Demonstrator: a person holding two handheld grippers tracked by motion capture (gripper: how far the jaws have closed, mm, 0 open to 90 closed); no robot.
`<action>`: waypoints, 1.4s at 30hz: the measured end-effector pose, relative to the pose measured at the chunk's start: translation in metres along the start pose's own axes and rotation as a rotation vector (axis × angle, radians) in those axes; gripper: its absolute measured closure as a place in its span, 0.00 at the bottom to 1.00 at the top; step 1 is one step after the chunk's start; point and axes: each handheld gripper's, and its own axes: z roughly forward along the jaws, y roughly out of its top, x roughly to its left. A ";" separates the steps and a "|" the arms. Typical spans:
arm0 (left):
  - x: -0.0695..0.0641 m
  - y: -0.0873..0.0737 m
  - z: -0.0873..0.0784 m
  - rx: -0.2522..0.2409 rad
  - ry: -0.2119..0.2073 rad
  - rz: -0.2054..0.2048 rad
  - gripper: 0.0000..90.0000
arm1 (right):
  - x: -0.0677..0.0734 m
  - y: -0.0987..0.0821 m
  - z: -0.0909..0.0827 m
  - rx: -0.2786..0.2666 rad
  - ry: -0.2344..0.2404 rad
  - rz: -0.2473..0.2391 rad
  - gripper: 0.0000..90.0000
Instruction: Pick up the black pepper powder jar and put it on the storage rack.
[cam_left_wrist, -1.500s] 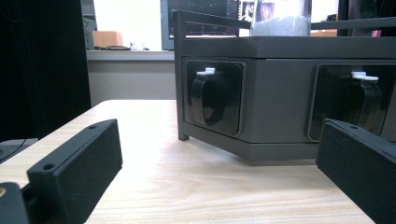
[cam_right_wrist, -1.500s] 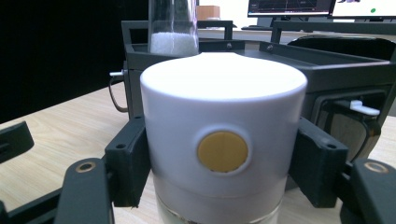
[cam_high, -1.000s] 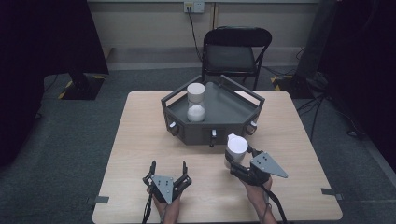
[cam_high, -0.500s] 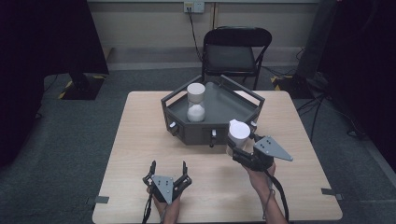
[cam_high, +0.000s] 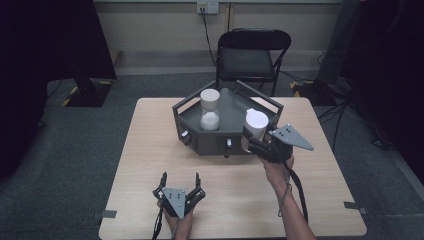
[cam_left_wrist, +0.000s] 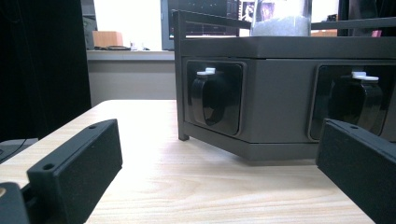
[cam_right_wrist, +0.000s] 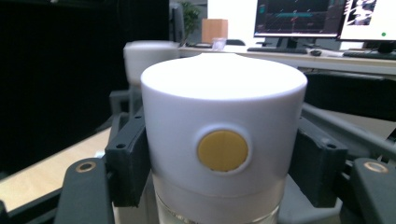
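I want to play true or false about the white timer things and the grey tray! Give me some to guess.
1. The right gripper is holding a white-capped hourglass. True.
2. The left gripper is holding an hourglass too. False: its jaws stand open with nothing between them.
3. Another hourglass stands upright inside the dark grey tray. True.
4. The held hourglass has a blue dot on its cap. False: in the right gripper view the dot is yellow.
5. A black chair stands behind the table. True.
6. The tray sits on the floor. False: it sits on the table.
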 end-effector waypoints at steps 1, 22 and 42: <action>0.000 0.000 0.000 0.000 0.000 0.000 0.00 | 0.000 0.004 0.003 -0.001 -0.009 0.000 0.33; 0.000 0.000 0.000 0.001 0.000 0.001 0.00 | 0.012 0.023 0.090 0.055 -0.216 0.028 0.33; 0.000 0.000 0.000 0.000 -0.002 0.000 0.00 | 0.010 0.015 0.104 0.094 -0.237 0.038 0.33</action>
